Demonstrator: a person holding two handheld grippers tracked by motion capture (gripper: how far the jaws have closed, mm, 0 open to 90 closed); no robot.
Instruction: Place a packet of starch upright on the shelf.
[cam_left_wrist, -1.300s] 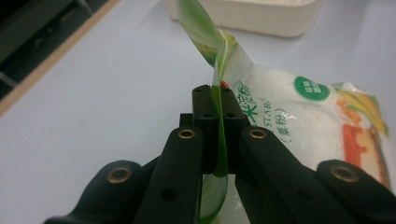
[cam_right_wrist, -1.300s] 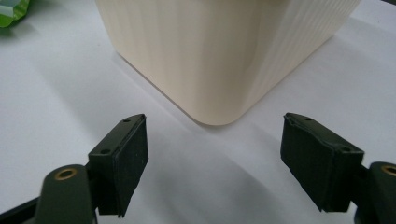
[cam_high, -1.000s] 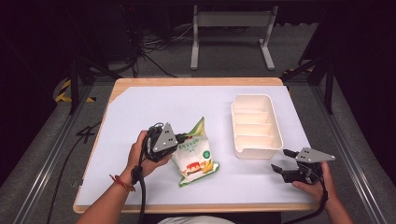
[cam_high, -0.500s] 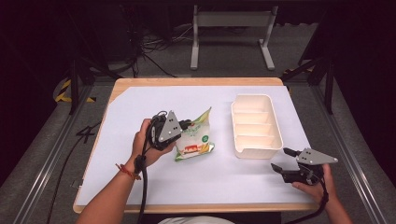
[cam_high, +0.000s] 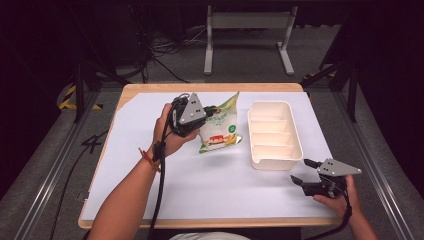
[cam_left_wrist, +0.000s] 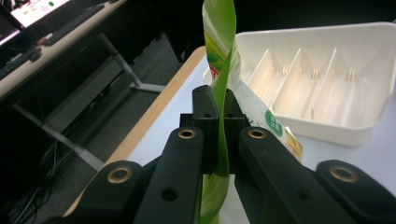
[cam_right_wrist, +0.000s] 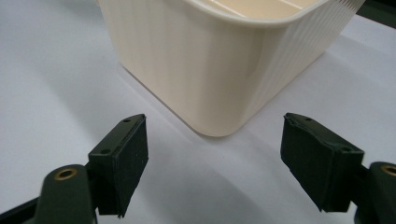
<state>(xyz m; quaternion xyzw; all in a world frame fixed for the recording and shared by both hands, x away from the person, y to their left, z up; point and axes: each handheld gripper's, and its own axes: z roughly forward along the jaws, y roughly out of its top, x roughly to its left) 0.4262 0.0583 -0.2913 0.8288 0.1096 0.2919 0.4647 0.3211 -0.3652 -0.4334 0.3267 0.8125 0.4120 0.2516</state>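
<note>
A green and white snack bag (cam_high: 218, 129) hangs above the white table cover, just left of the cream divided bin (cam_high: 274, 134). My left gripper (cam_high: 209, 111) is shut on the bag's edge; in the left gripper view the bag (cam_left_wrist: 223, 79) rises pinched between the black jaws of this gripper (cam_left_wrist: 218, 135), with the bin (cam_left_wrist: 322, 88) beyond it. My right gripper (cam_high: 304, 171) rests low near the bin's near right corner, open and holding nothing. In the right gripper view its jaws (cam_right_wrist: 215, 163) stand wide apart in front of the bin's ribbed corner (cam_right_wrist: 210, 79).
The table's wooden rim (cam_high: 210, 88) frames the white cover (cam_high: 225, 185). A grey metal stand (cam_high: 247, 30) and cables lie on the floor behind. The person's forearms come in from the bottom edge.
My left gripper has carried the bag away from the person and to the right, toward the bin. The right gripper has hardly moved.
</note>
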